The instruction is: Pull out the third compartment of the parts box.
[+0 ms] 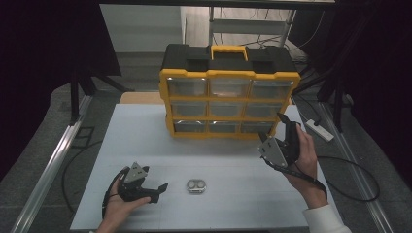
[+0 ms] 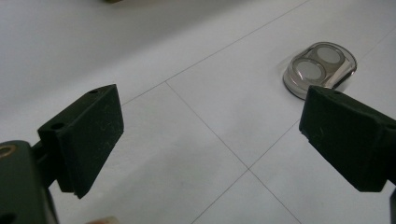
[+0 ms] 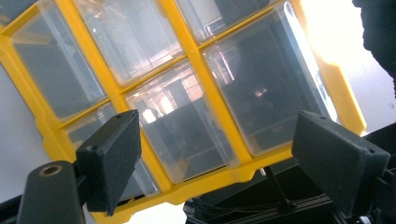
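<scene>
Left tongs [image 1: 163,187]: I hold them spread apart, empty, low over the table.
Small clear oval plastic case [image 1: 196,186]: just ahead of those jaws, lined up for a grab.
Right tongs [image 1: 282,121]: spread, empty, facing the yellow-framed organiser's clear bottom-right drawer [image 3: 268,77], probably to open it.

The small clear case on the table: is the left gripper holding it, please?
No, the small clear case lies on the table beyond the open left gripper, untouched.

organizer [image 3: 196,93] cropped by frame edges, drawer contents unclear
</scene>
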Action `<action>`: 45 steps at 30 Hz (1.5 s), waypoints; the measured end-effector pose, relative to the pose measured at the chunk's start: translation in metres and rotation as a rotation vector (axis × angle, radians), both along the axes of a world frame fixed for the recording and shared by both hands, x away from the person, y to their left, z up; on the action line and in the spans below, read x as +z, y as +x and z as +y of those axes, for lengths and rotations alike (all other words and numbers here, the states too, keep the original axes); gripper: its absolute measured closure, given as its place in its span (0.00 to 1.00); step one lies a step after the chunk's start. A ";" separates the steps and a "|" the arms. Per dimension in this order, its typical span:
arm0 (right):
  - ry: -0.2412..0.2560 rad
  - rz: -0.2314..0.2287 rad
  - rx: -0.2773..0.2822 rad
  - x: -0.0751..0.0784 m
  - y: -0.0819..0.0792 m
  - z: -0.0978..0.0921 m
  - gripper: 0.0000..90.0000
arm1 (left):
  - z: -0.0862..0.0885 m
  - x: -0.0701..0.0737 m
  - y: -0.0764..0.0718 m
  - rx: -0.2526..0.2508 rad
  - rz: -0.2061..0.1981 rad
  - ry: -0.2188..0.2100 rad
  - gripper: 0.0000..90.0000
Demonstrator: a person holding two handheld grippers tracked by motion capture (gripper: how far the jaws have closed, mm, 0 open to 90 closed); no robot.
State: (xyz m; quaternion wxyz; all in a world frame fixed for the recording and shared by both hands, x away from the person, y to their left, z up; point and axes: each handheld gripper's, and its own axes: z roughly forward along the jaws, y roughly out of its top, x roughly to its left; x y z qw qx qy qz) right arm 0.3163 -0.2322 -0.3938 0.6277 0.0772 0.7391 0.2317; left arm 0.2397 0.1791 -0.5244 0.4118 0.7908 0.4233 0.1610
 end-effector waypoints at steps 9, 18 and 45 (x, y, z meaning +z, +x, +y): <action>-0.002 -0.014 -0.005 0.009 0.006 0.004 0.18 | 0.000 0.000 0.000 -0.001 0.001 -0.001 0.08; 0.002 -0.018 -0.015 0.015 0.012 0.003 0.18 | 0.000 0.000 0.000 -0.001 0.001 0.000 0.08; -0.002 -0.029 -0.020 0.034 0.029 0.011 0.18 | 0.001 0.000 0.000 -0.001 0.000 0.000 0.08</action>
